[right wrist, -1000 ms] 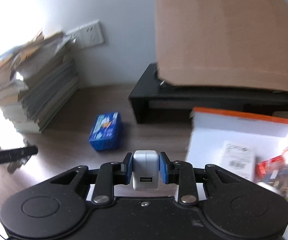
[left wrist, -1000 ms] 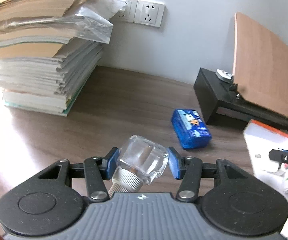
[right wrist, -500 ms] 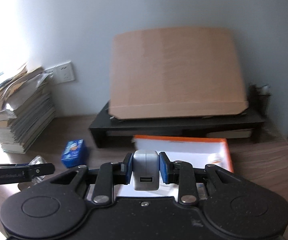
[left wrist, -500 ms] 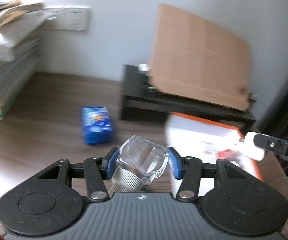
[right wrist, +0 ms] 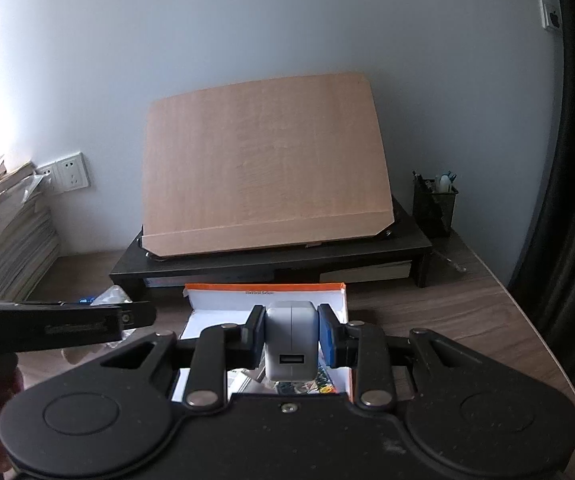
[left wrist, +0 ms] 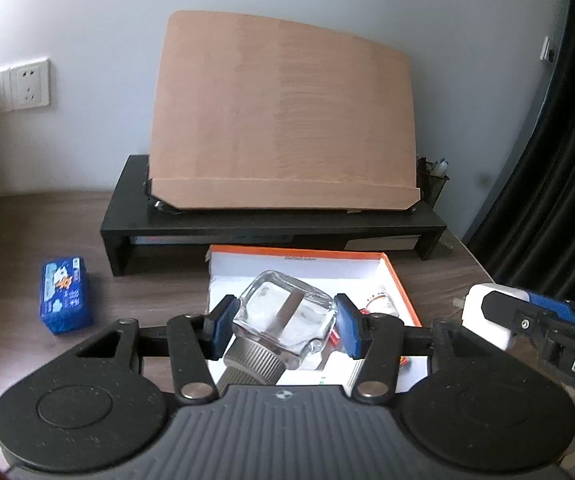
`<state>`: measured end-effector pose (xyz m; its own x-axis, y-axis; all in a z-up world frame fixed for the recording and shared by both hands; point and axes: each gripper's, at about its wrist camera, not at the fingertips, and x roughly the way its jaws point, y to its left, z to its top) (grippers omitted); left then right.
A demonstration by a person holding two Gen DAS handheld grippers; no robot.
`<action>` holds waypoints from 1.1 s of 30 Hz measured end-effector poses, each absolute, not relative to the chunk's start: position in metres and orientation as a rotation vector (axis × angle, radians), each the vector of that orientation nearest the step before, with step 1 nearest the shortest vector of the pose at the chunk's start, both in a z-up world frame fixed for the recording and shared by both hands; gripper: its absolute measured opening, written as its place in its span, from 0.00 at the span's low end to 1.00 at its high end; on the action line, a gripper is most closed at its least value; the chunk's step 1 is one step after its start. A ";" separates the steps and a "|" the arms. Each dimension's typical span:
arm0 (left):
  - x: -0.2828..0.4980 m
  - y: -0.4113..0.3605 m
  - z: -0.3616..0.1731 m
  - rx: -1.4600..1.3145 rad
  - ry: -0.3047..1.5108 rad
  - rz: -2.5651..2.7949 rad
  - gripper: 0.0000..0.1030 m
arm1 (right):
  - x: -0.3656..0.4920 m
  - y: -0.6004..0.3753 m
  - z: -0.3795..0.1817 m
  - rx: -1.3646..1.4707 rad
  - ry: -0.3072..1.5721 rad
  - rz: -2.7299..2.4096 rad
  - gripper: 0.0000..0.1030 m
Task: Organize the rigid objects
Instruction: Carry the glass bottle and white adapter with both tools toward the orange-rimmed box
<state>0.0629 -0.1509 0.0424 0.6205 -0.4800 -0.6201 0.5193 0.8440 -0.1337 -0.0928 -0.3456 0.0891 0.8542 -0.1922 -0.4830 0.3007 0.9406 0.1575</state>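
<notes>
My left gripper (left wrist: 283, 330) is shut on a clear glass bottle (left wrist: 283, 320) with a ribbed metal cap, held above the near left part of an orange-rimmed white box (left wrist: 299, 258). My right gripper (right wrist: 291, 338) is shut on a white USB charger (right wrist: 290, 346), held above the same box (right wrist: 265, 292). The right gripper with the charger (left wrist: 487, 314) shows at the right in the left wrist view. The left gripper's side (right wrist: 59, 326) shows at the left in the right wrist view. The box holds small packets.
A blue tissue pack (left wrist: 63, 294) lies on the wooden desk left of the box. Behind the box is a black riser (left wrist: 271, 224) with a tilted wooden board (left wrist: 283, 120). A paper stack (right wrist: 11, 236) is at far left, a pen holder (right wrist: 433, 208) at right.
Both grippers have swung right and forward, from over the desk near the paper stack and tissue pack to above the orange box. Each keeps its object.
</notes>
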 end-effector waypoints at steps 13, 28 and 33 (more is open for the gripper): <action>0.059 -0.162 0.047 0.084 0.703 -0.519 0.51 | -0.079 -0.350 0.088 0.239 0.478 -0.223 0.34; 0.060 -0.160 0.050 0.068 0.705 -0.493 0.51 | -0.064 -0.345 0.091 0.227 0.473 -0.183 0.34; 0.059 -0.159 0.050 0.065 0.710 -0.487 0.51 | -0.062 -0.344 0.090 0.223 0.478 -0.182 0.34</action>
<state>0.0593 -0.1585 0.0499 0.6517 -0.4075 -0.6397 0.4506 0.8865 -0.1057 -0.0618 -0.3438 0.0900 0.8727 -0.1210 -0.4731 0.2246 0.9597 0.1689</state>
